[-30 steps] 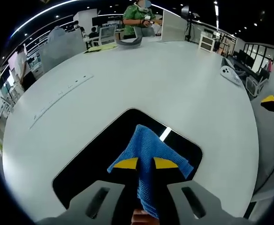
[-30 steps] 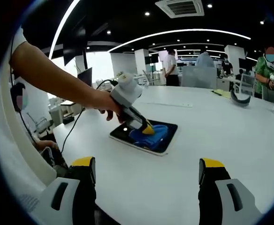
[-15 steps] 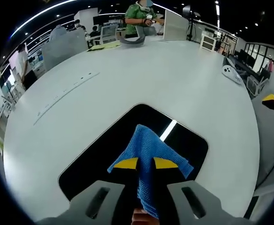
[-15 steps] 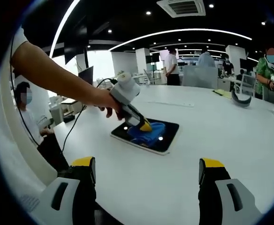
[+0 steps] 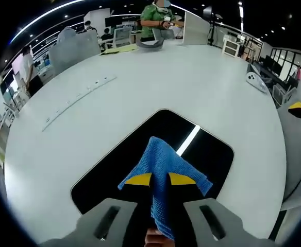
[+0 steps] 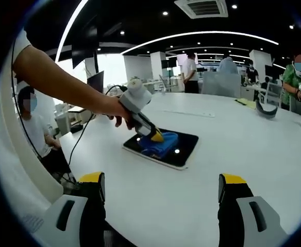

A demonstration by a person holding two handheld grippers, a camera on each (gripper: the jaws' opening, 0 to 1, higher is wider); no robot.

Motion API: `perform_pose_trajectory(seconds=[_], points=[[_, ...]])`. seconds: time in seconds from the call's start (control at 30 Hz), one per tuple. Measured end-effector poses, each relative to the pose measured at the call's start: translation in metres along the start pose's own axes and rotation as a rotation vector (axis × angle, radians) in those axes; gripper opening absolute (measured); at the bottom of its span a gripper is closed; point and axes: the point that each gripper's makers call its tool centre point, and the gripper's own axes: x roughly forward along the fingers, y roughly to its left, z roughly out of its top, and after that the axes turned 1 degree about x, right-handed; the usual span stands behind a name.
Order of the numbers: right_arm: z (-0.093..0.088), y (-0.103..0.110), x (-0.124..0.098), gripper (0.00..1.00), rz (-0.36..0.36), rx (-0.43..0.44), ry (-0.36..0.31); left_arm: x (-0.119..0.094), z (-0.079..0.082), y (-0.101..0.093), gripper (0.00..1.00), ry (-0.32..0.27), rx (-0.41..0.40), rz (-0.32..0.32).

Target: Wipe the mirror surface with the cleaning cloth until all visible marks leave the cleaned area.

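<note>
A dark rectangular mirror (image 5: 202,154) (image 6: 184,154) lies flat on the round white table (image 5: 140,82). A blue cleaning cloth (image 5: 163,167) (image 6: 161,144) is pressed onto it, and my left gripper (image 5: 161,179) (image 6: 151,135) is shut on that cloth, its yellow fingertips on either side of the fold. A strip of ceiling light reflects in the glass beside the cloth. My right gripper (image 6: 161,193) hangs open above the near part of the table, well short of the mirror, with nothing between its fingers.
A person's bare arm (image 6: 63,82) holds the left gripper. A grey headset-like object (image 5: 150,43) and a person in green (image 5: 158,13) are at the table's far side. A white device (image 5: 256,80) lies near the right rim. A cable (image 6: 81,139) trails off the table's left.
The left gripper has drawn the cloth back toward the mirror's near end, so more bare glass shows beyond it. The right gripper has stayed put and open.
</note>
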Motion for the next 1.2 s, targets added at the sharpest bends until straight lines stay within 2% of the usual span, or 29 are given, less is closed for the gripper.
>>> perform_pose_trajectory(seconds=[1.2], points=[[-0.003, 0.001, 0.006, 0.91, 0.015, -0.021, 0.024, -0.011, -0.011, 0.017, 0.09, 0.005, -0.006, 0.003]])
